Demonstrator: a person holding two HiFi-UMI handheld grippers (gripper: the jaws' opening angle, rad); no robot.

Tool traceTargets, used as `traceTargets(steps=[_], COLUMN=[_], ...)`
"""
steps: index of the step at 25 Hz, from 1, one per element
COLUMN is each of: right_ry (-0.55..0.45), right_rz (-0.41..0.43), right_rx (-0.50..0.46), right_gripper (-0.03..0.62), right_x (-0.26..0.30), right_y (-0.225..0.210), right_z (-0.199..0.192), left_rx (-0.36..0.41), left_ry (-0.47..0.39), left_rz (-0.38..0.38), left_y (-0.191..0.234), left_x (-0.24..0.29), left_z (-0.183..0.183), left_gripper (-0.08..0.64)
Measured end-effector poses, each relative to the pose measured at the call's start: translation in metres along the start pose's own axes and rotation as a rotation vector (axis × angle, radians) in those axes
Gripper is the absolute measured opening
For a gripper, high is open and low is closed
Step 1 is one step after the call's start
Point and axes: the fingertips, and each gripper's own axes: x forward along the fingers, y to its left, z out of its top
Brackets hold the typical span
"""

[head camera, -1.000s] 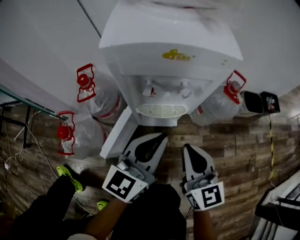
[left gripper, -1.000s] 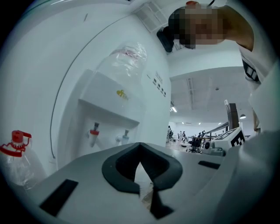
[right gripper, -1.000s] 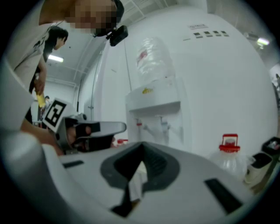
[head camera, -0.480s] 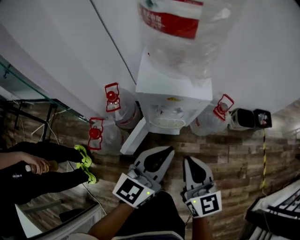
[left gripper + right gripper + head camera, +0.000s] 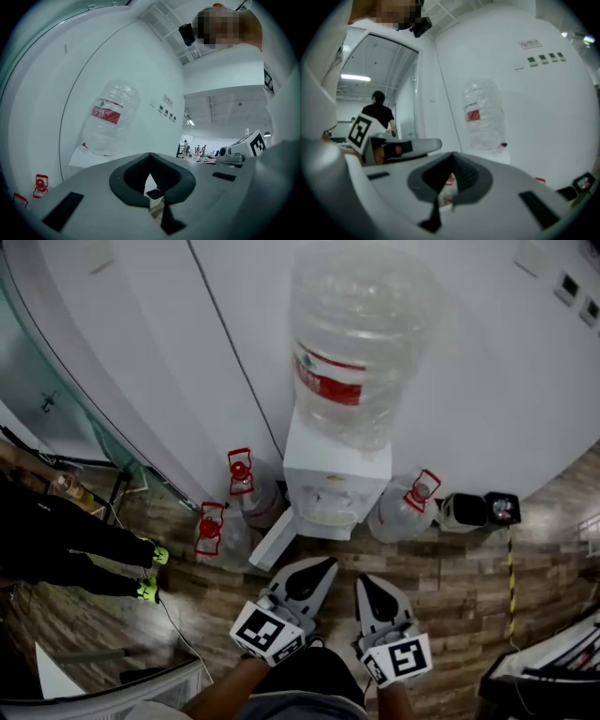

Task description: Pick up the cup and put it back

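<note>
Since a second ago the head view has pulled well back from the water dispenser (image 5: 336,470). Then its white front filled the top of the picture. Now it stands small at centre, and the large bottle (image 5: 361,343) seated on it shows whole at 12 o'clock.

The left gripper (image 5: 328,564) and right gripper (image 5: 362,580) keep their place side by side at 6 o'clock. They point toward the dispenser, well apart from it, each with jaws closed tip to tip on nothing.

A person in green shoes (image 5: 66,540) has shifted from 7 to 9 o'clock. Spare bottles (image 5: 398,514) sit on the floor on both sides of the dispenser.

Only the left gripper view shows a bright hall with distant people (image 5: 199,150) at 4 o'clock. Only the right gripper view shows a person in a black shirt (image 5: 379,115) at 9 o'clock and a wall plaque (image 5: 529,44) at 1 o'clock.

The red-and-white shape seen through the right jaws' hollow is probably a spare bottle. The large bottle's red label and the plaque carry print too small to read. The cup I cannot make out in any view.
</note>
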Motion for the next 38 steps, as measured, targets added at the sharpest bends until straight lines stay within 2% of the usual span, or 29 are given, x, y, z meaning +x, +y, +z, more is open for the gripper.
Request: traceTargets(steps=[5,11,19,24,31,38], right_ry=[0.027,0.040,0.040,0.032,0.036,0.030], right_rz=[0.007,0.003,-0.001,-0.035,-0.071,-0.069], right_rx=[0.004,0.006,-0.003,0.009,0.005,-0.009], right_gripper=[0.023,0.023,0.023,0.023,0.021,0.021], right_x=[-0.030,-0.065,-0.088,-0.100,-0.107,-0.091], right_y=[0.029,0.055,0.079,0.082,0.082,0.082], right_z=[0.019,0.033,0.034,0.033,0.035,0.046], left_rx=[-0.044,-0.057,-0.022,-0.005,-0.010,-0.010], left_ry=[-0.018,-0.050,-0.060,-0.042,-0.039,-0.032], left_rz=[0.046,0.071,0.073,0.064,0.061,0.072], left_y=[-0.020,-0.047,-0.081,-0.098,-0.106,-0.094], left_x=[-0.032,-0.065,-0.085,-0.090,-0.095,-0.096], left_z=[0.023,0.039,0.040,0.034,0.031,0.039], left_gripper=[0.006,0.006,0.006,0.006,0.006,0.006])
